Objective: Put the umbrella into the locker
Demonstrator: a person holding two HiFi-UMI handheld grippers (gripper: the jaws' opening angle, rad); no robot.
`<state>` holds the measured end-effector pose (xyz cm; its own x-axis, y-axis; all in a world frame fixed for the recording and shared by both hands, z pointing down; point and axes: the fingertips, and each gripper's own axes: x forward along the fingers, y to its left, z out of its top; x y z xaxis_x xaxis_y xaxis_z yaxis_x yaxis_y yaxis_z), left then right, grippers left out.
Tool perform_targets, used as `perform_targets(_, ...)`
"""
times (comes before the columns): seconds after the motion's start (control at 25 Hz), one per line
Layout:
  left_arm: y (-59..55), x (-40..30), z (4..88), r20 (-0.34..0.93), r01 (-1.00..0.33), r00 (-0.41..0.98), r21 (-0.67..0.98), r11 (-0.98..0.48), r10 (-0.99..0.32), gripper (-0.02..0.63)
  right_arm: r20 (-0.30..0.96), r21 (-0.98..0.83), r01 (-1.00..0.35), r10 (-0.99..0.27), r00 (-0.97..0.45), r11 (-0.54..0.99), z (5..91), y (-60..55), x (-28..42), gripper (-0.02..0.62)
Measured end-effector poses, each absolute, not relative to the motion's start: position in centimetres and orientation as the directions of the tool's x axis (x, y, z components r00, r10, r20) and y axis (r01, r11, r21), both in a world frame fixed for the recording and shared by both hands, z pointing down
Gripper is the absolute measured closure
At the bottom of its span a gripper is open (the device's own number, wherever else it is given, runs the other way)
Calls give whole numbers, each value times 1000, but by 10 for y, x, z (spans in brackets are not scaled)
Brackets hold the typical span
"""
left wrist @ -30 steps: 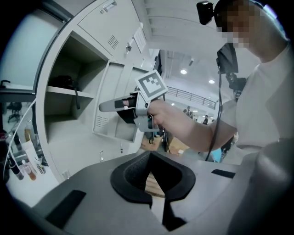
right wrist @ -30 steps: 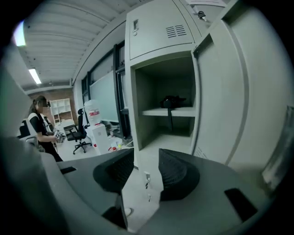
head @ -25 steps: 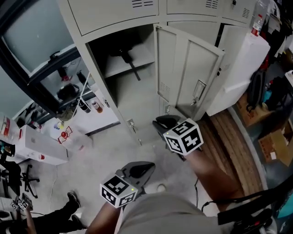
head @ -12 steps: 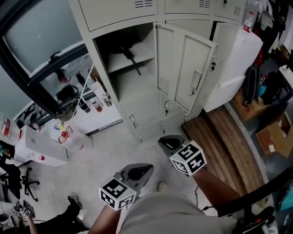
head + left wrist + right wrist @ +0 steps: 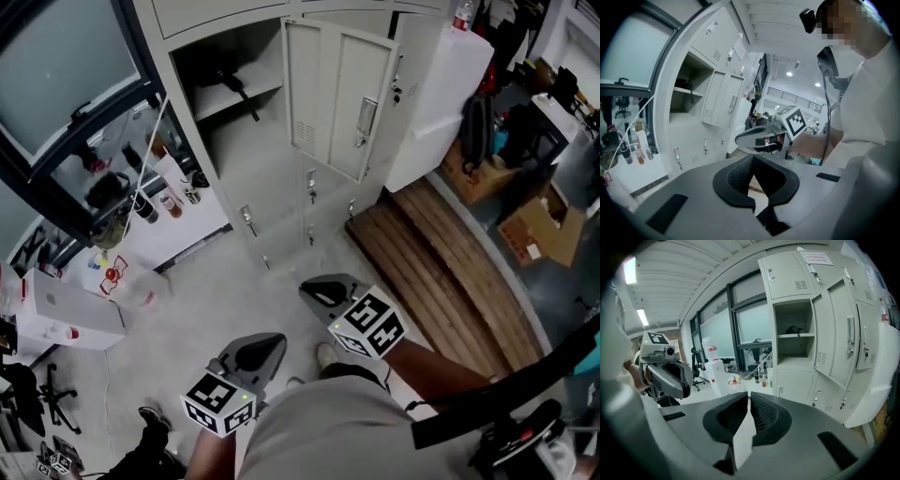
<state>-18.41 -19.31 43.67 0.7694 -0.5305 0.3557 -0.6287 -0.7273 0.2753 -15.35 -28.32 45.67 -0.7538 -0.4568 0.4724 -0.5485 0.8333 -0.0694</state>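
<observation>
- left gripper (image 5: 270, 343), 7 o'clock: jaws closed, empty.
- right gripper (image 5: 314, 291), 6 o'clock: jaws closed, empty.
- umbrella (image 5: 230, 84) on open locker (image 5: 246, 159) shelf, 11 o'clock.

Dark shelf object (image 5: 228, 81) (too small, unclear)

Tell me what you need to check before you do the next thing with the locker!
1. Umbrella on the shelf: ok.
2. Left gripper shut with nothing in it: ok.
3. Right gripper shut with nothing in it: ok.
4. Locker door closed: not ok, it stands open.
5. Umbrella tucked in far enough for the door to close: cannot tell, a dark part hangs over the shelf's front edge.
</observation>
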Motion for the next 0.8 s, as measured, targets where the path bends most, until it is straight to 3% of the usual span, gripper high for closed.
perform_targets(0.8,-121,-183,455,362,-570,809,287,-770,-464,597,484,-71,-564,-466,-741,823,467,-186,-158,572)
